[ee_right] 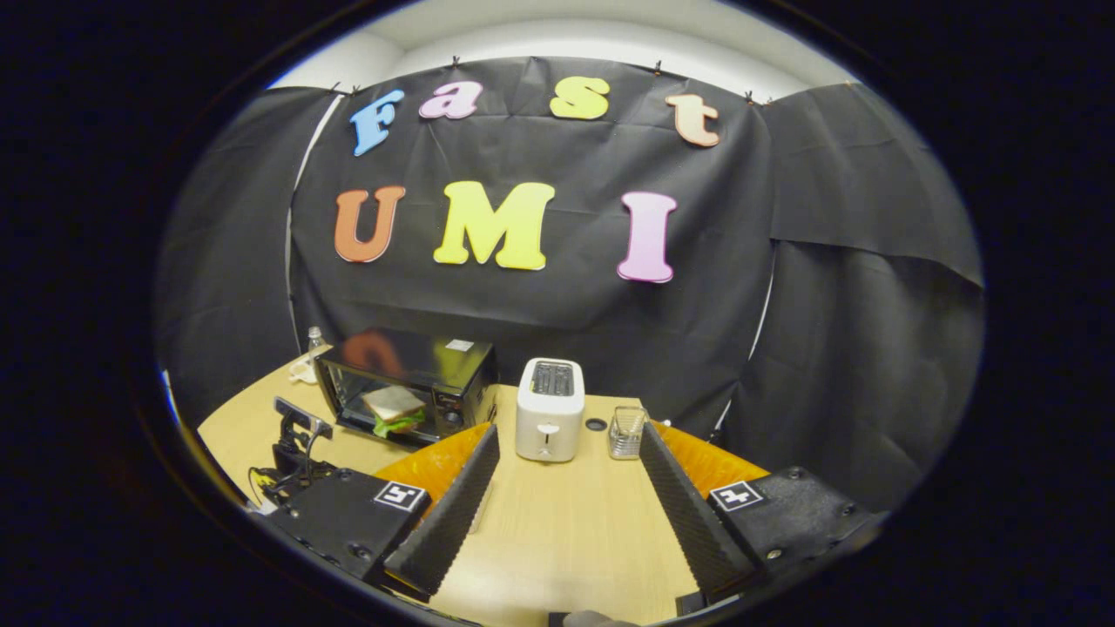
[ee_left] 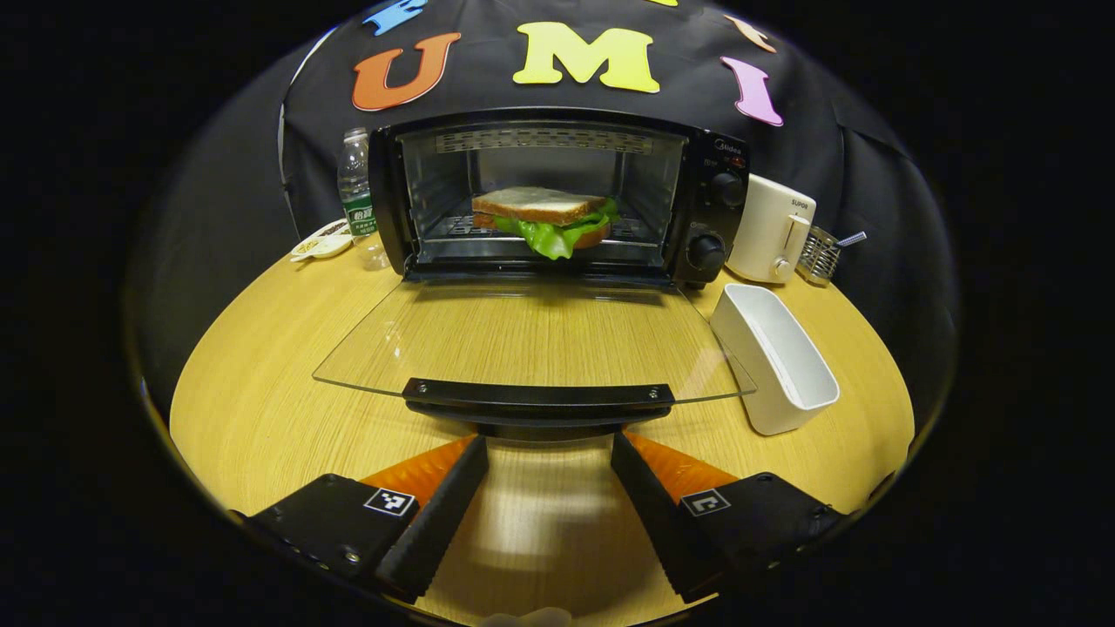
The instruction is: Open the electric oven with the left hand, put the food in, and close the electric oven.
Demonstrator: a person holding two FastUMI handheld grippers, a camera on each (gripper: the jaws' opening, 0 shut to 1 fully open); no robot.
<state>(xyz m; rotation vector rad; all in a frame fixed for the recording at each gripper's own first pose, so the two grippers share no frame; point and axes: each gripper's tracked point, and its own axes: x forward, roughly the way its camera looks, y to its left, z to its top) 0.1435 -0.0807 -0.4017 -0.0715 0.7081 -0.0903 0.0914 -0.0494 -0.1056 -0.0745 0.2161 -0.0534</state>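
In the left gripper view the black electric oven stands open at the back of the round wooden table. Its glass door lies flat toward me. A sandwich with lettuce hanging out rests on the rack inside. My left gripper is open and holds nothing. Its fingertips sit just short of the door's black handle, one to each side of its middle. In the right gripper view my right gripper hangs open and empty above the table, well back, with the oven and sandwich far to its left.
A white rectangular tub lies right of the door, near its corner. Behind it are a white toaster and a wire basket. A water bottle and a small dish stand left of the oven.
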